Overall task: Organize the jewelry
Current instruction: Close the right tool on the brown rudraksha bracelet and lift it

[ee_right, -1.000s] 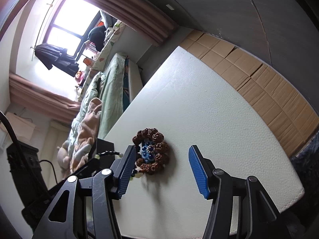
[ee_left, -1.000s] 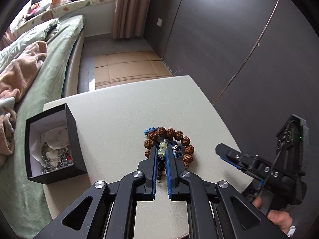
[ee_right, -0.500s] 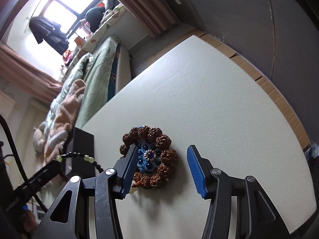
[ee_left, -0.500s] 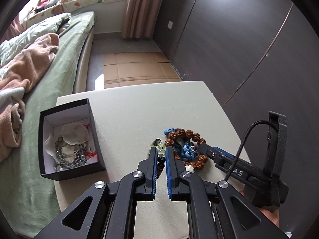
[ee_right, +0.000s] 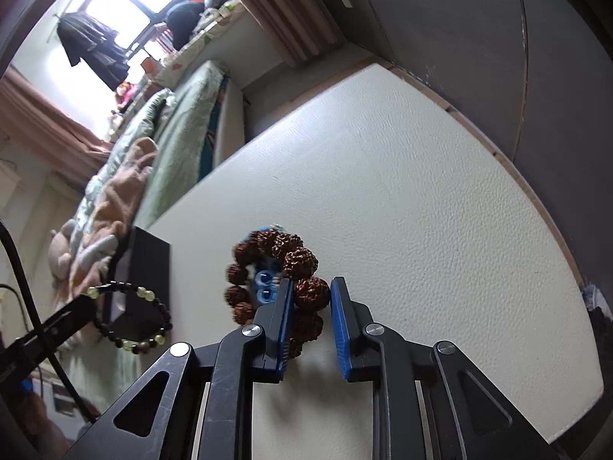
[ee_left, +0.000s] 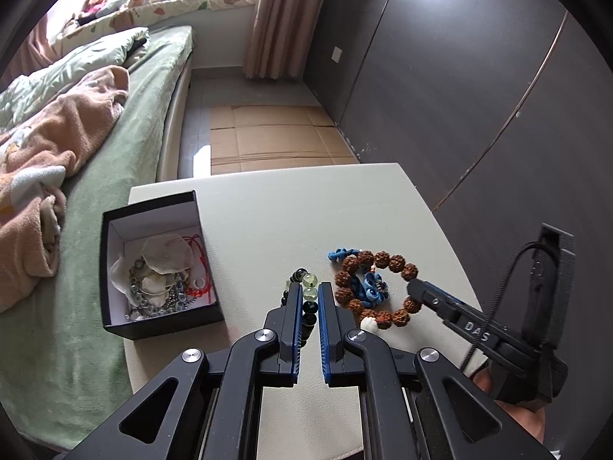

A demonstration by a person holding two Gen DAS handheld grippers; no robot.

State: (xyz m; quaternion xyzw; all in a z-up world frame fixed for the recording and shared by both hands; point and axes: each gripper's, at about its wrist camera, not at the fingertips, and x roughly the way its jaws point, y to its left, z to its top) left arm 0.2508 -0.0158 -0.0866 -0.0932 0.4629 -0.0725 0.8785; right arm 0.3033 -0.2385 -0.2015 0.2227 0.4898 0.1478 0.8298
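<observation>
My right gripper [ee_right: 311, 296] jaws have just been closing and now pinch a brown bead of the seed bracelet [ee_left: 377, 289], which lies on the white table [ee_right: 421, 176]. My left gripper [ee_left: 309, 299] is clamped on the dark-and-green bead bracelet [ee_right: 132, 320], which now hangs clear of the seed bracelet it overlapped a second ago. My guess: both go to the black box [ee_left: 115, 222]. The blue ornament [ee_right: 264, 287] is blurred and partly hidden, and I can't tell whether the seed bracelet has lifted.
</observation>
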